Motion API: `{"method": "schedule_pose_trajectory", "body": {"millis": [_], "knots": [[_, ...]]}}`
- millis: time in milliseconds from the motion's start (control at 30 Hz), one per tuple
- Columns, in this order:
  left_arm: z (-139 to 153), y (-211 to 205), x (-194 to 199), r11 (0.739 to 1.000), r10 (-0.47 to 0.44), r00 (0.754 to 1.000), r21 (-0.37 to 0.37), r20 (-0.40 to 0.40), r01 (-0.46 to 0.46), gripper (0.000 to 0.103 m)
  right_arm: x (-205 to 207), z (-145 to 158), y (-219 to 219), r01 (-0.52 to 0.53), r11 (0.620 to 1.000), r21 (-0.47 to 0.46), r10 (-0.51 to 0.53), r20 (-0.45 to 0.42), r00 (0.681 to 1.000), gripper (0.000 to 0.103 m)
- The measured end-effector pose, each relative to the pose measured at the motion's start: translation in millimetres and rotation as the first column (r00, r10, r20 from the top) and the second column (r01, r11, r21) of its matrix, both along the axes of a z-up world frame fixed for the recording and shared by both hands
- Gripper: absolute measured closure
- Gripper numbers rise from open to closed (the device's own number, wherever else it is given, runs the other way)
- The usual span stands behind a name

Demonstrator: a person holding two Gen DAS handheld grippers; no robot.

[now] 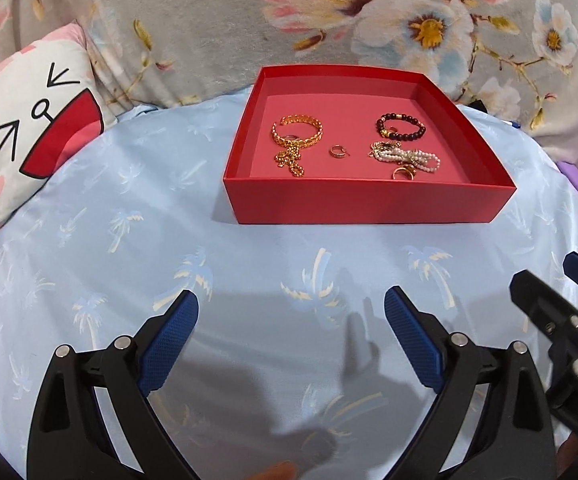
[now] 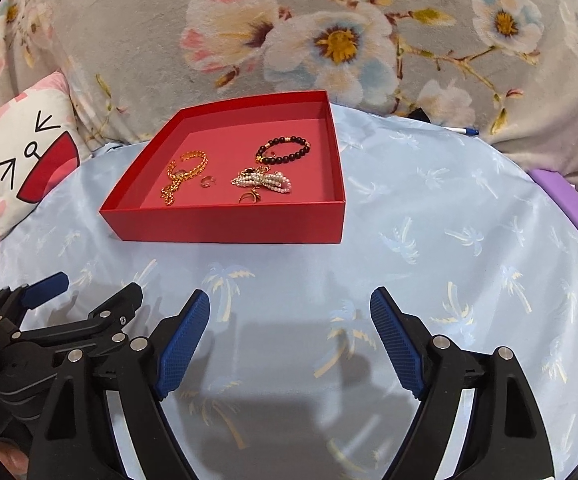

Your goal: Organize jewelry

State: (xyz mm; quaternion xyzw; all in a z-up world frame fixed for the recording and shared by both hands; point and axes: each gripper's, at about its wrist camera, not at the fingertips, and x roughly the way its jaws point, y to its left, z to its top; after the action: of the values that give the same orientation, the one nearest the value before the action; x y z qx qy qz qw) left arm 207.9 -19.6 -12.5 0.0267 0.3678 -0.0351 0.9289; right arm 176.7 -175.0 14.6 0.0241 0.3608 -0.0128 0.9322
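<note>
Letters "DA" show on the right gripper (image 1: 561, 280); the red box (image 1: 369, 204), far centre on blue cloth (image 1: 129, 240), holds gold chain (image 1: 295, 140), dark beads (image 1: 401, 126), pearls (image 1: 413, 158); left gripper (image 1: 291, 312) and right gripper both gape empty.

Ahead of me sits the shallow red box (image 1: 369, 204), open, with my jewelry on its floor. At its left a gold bracelet (image 1: 297, 131) overlaps a gold chain (image 1: 291, 159); a small ring (image 1: 336, 151) lies mid-floor. At right a dark bead bracelet (image 1: 401, 125) lies behind a bunched pearl strand (image 1: 413, 158), a gold ring (image 1: 403, 173) nearest me.
</note>
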Motion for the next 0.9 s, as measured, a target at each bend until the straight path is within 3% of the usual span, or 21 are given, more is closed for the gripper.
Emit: {"method": "schedule_pose_trajectory", "body": {"millis": [900], "knots": [[6.2, -1.9, -8.1, 0.991, 0.087, 0.994, 0.095, 0.067, -0.094, 0.011, -4.6, -10.2, 4.4, 0.013, 1.000, -0.011, -0.013, 0.018, 1.000, 0.021]]}}
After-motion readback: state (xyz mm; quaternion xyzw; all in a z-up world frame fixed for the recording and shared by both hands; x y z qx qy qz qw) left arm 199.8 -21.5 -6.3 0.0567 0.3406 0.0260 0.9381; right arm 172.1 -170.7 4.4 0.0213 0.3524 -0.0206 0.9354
